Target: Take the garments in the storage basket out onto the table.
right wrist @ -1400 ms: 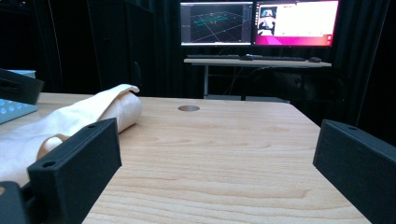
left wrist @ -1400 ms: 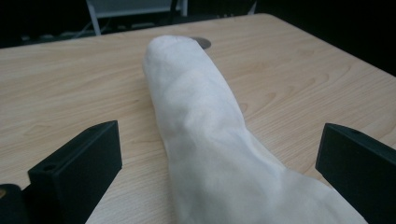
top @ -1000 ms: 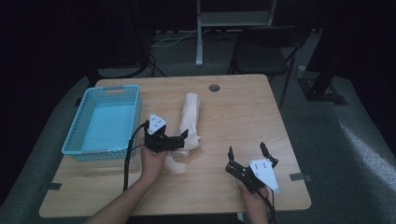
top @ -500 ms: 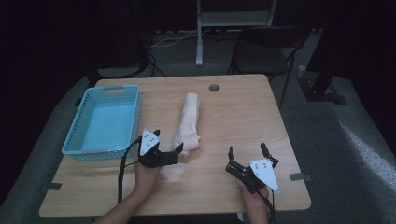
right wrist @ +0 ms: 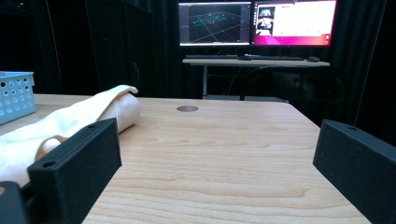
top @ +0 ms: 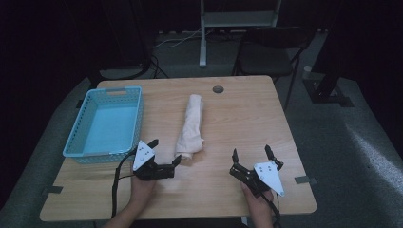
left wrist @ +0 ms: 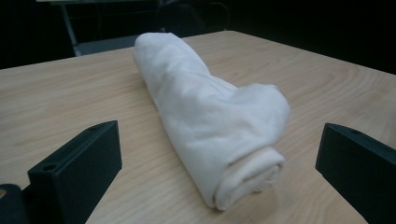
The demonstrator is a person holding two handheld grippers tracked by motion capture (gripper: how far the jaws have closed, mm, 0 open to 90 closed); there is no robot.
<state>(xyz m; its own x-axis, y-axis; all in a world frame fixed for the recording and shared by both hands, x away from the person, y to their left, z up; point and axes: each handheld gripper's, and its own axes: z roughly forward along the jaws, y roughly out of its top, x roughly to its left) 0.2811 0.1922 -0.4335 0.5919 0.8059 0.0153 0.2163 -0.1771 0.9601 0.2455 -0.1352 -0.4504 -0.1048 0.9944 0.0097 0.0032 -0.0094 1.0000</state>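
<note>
We got left gripper (top: 165,155) jaws wide, rolled towel (top: 190,126) at its 1 o'clock (not touching); right gripper (top: 252,156) wide too, at towel's 4 o'clock.

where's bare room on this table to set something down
Widest free patch: right of the rolled towel, from the cable hole down to the right claw. A narrower strip runs between the basket and towel. Crowded where the left claw sits beside the towel's near end.
</note>
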